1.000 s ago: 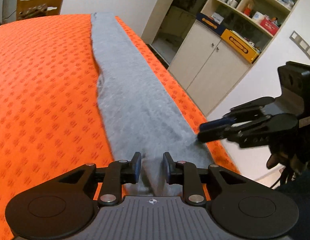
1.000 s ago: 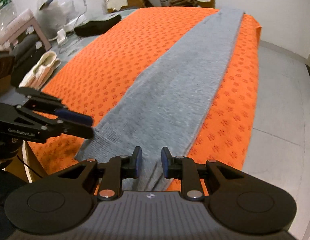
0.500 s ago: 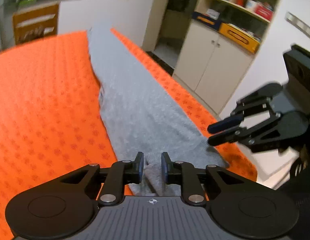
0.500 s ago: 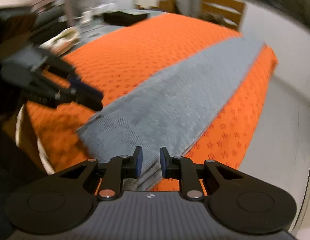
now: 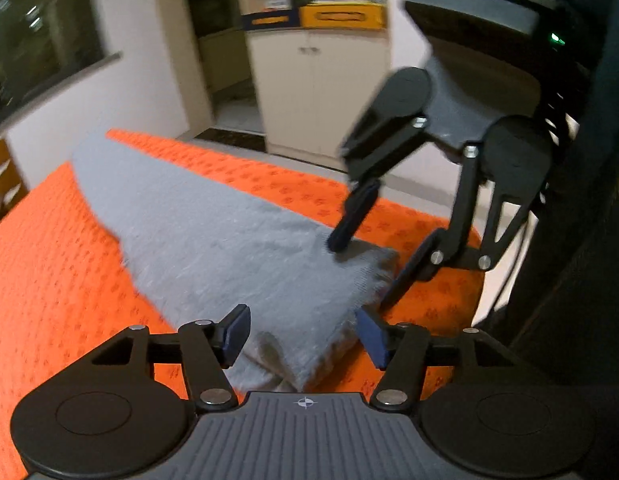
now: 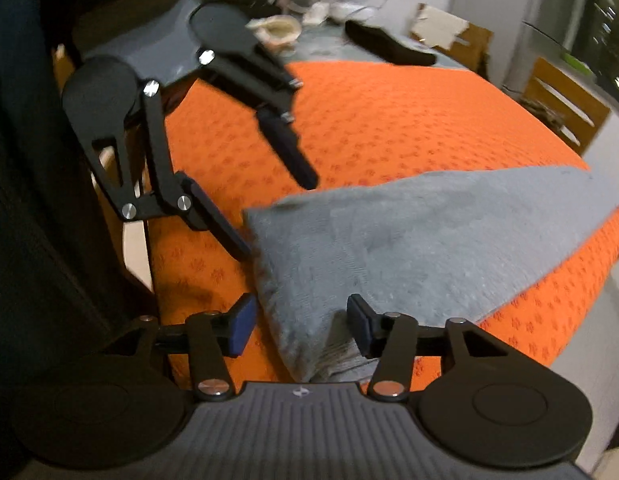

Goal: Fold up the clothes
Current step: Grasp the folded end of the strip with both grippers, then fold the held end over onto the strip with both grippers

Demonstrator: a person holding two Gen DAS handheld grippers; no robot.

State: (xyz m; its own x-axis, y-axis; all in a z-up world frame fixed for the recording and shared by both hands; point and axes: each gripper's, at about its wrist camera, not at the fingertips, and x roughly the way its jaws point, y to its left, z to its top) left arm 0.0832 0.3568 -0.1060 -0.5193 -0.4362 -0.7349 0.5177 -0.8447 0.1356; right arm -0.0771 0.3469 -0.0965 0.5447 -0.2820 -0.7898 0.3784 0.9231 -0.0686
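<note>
A long grey knitted garment [image 5: 213,240] lies in a strip on the orange cloth [image 5: 49,280]; it also shows in the right wrist view [image 6: 409,240]. My left gripper [image 5: 305,334] is open, with the near left corner of the garment's end between its fingers. My right gripper [image 6: 299,330] is open, with the near right corner between its fingers. Each gripper shows in the other's view, the right one [image 5: 361,268] and the left one [image 6: 277,216], both open at the corners.
A cream cabinet [image 5: 321,92] with shelves stands beyond the table's right side. Wooden chairs [image 6: 565,100] stand at the far end. Clutter, a black item [image 6: 389,46] and white bags lie on a grey surface past the orange cloth [image 6: 389,120].
Both grippers were shut on the garment's near end and have opened wide. Both have turned inward toward each other and dropped closer to the cloth.
</note>
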